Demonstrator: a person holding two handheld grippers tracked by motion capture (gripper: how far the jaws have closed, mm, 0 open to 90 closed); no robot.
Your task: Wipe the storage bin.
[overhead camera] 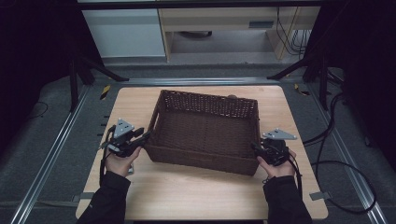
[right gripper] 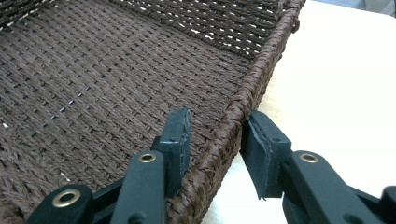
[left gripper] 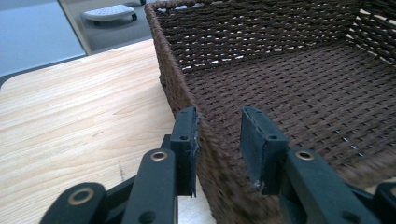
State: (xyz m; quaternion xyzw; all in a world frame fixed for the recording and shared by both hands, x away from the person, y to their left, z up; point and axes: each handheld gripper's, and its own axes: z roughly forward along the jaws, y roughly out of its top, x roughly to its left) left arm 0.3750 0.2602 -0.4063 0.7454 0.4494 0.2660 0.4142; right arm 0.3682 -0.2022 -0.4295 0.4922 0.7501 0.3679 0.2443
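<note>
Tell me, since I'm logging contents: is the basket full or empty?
Empty: the basket shows bare woven floor from wall to wall in all three views.

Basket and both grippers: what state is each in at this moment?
Dark brown woven wicker basket: upright on the light wooden table, empty.
Left gripper: jaws astride the basket's left wall; one pad is at the weave, a gap shows at the other, so not clamped.
Right gripper: jaws astride the basket's right wall, outer pad at the rim; whether they pinch it is unclear.
</note>
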